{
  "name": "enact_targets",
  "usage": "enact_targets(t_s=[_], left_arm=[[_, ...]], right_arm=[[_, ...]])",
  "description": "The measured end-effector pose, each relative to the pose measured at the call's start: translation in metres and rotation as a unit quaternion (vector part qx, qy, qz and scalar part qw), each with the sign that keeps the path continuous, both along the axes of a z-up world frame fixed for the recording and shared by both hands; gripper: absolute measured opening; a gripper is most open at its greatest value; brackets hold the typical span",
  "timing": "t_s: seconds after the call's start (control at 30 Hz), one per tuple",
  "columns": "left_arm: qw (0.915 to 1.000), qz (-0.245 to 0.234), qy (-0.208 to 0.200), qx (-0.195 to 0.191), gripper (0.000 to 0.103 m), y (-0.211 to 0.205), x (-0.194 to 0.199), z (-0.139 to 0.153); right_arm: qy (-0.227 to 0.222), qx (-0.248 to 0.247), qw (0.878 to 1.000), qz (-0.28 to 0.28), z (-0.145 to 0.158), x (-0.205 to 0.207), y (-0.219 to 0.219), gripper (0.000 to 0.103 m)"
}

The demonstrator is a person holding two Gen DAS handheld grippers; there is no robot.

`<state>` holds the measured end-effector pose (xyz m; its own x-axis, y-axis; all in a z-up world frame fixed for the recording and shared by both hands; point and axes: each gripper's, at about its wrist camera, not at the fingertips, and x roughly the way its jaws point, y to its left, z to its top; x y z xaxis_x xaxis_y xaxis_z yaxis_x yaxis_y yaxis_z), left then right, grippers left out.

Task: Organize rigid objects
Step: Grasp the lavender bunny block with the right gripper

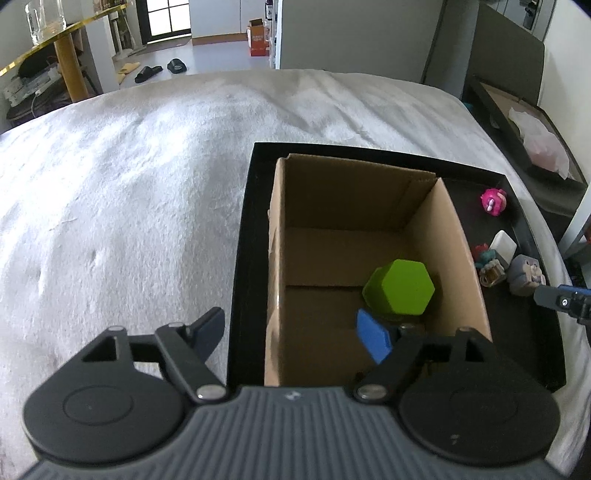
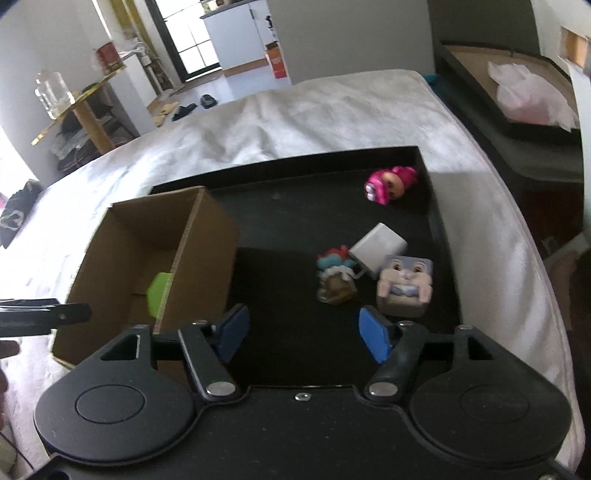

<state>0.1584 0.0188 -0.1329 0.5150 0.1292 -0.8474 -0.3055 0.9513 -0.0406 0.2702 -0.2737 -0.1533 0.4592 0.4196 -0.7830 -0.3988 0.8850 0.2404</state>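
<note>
An open cardboard box (image 1: 354, 206) stands in a black tray (image 1: 243, 236) on a white bed. A green hexagonal block (image 1: 400, 288) lies inside the box, also seen in the right wrist view (image 2: 159, 293). My left gripper (image 1: 291, 336) is open and empty above the box's near edge. On the tray right of the box lie a pink toy (image 2: 389, 182), a white block (image 2: 376, 245), a red-and-teal figurine (image 2: 336, 275) and a grey rabbit cube (image 2: 404, 286). My right gripper (image 2: 304, 334) is open and empty, just before the figurine and cube.
The white bedcover (image 1: 129, 177) spreads left and behind the tray. A dark side tray with pink plastic (image 2: 524, 96) sits to the right of the bed. A gold-edged table with a glass jug (image 1: 44, 22) stands far left.
</note>
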Motion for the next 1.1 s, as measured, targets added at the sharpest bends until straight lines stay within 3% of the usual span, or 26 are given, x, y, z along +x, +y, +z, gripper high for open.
enact_targets(t_s=[0.5, 0.77, 0.8, 0.83, 0.87, 1.1], left_arm=[[0.9996, -0.016, 0.007, 0.021, 0.08, -0.022, 0.022, 0.0], [0.9994, -0.004, 0.013, 0.032, 0.08, -0.023, 0.026, -0.002], [0.9994, -0.003, 0.014, 0.033, 0.08, -0.023, 0.026, -0.002], [0.9993, -0.002, 0.014, 0.034, 0.08, -0.023, 0.026, -0.002], [0.9993, 0.0, 0.014, 0.034, 0.08, -0.023, 0.026, -0.002], [0.9994, 0.009, 0.013, 0.031, 0.08, -0.019, 0.024, -0.002]], right_arm=[[-0.004, -0.023, 0.996, -0.08, -0.037, 0.037, -0.027, 0.073], [0.004, -0.038, 0.996, -0.077, -0.055, 0.048, -0.019, 0.069], [0.006, -0.042, 0.996, -0.075, -0.058, 0.049, -0.018, 0.062], [0.009, -0.049, 0.996, -0.074, -0.061, 0.051, -0.018, 0.049], [0.01, -0.06, 0.995, -0.076, -0.064, 0.052, -0.017, 0.045], [-0.001, -0.055, 0.996, -0.073, -0.052, 0.042, -0.025, 0.043]])
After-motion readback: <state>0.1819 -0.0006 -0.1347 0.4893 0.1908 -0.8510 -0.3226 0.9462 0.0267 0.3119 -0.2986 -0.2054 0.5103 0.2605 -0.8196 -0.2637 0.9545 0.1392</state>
